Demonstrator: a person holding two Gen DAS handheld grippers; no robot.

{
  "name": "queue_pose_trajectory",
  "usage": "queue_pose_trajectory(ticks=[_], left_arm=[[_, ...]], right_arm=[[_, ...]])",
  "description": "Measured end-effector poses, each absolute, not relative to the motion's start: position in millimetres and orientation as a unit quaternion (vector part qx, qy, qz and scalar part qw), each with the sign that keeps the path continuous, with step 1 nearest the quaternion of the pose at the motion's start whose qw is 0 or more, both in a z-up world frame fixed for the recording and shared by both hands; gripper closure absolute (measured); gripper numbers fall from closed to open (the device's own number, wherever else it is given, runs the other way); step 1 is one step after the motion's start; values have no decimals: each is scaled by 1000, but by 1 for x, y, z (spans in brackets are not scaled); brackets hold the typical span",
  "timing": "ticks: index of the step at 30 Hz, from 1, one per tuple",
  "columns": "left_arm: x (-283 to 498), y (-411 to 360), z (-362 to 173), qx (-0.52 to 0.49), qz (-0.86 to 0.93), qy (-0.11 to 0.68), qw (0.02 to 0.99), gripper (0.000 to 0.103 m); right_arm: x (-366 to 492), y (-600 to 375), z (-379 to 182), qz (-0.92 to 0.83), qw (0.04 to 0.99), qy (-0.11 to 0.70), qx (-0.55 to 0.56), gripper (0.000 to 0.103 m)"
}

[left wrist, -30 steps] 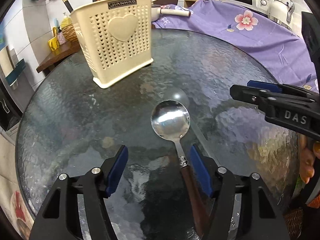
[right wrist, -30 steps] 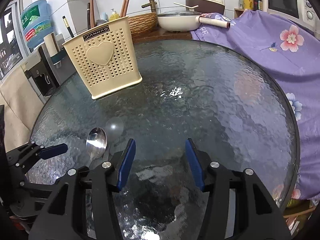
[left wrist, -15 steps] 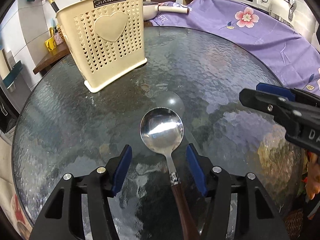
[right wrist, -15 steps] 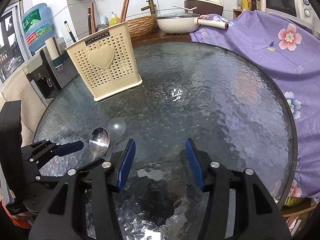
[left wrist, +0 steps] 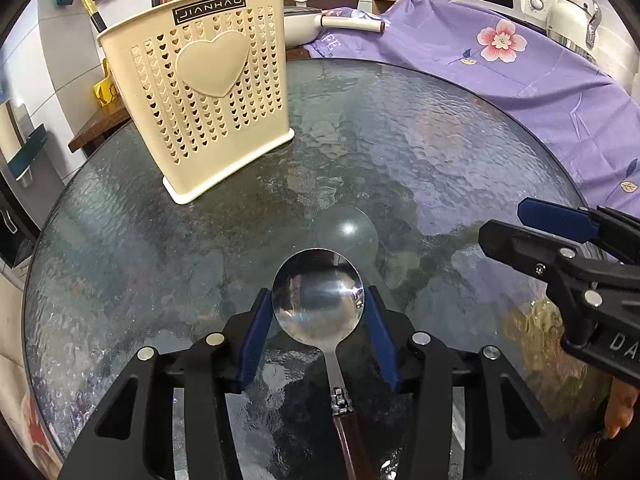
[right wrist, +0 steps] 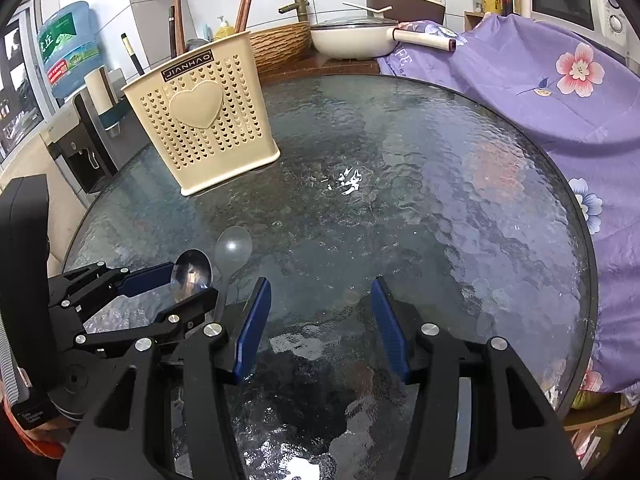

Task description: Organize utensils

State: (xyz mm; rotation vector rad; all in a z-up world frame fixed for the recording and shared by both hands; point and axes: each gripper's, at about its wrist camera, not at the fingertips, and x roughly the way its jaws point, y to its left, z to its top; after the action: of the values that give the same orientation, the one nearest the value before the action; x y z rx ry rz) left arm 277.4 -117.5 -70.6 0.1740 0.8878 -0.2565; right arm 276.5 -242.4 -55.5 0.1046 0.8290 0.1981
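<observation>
Left wrist view: the left gripper (left wrist: 318, 334) is closing its fingers around the one spoon (left wrist: 318, 306), whose bowl lies between the pads on the desk (left wrist: 420, 152); contact is unclear. Squeezing the round bowl could squirt it out. One holder (left wrist: 200, 92) stands beyond.

Right wrist view: the right gripper (right wrist: 320, 332) has fingers apart, empty; spoon lies left.

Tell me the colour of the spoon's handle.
Dark reddish-brown, wood-like, on the spoon; seen best in the left wrist view.
</observation>
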Motion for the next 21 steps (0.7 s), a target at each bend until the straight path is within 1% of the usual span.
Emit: queue_pose_trajectory(ticks=[7, 12, 18, 21], left_arm=[[278, -97, -69, 66, -120, 429, 893, 57], [279, -76, -68, 57, -104, 432, 894, 57], [283, -46, -64, 16, -93, 437, 895, 57], [282, -38, -60, 11, -85, 430, 899, 57]], right_arm=[[280, -234, -56, 104, 906, 407, 41, 50], [287, -210, -56, 129, 900, 416, 16, 50], [298, -177, -67, 165, 880, 446, -9, 50], [306, -165, -73, 171, 871, 460, -18, 50]])
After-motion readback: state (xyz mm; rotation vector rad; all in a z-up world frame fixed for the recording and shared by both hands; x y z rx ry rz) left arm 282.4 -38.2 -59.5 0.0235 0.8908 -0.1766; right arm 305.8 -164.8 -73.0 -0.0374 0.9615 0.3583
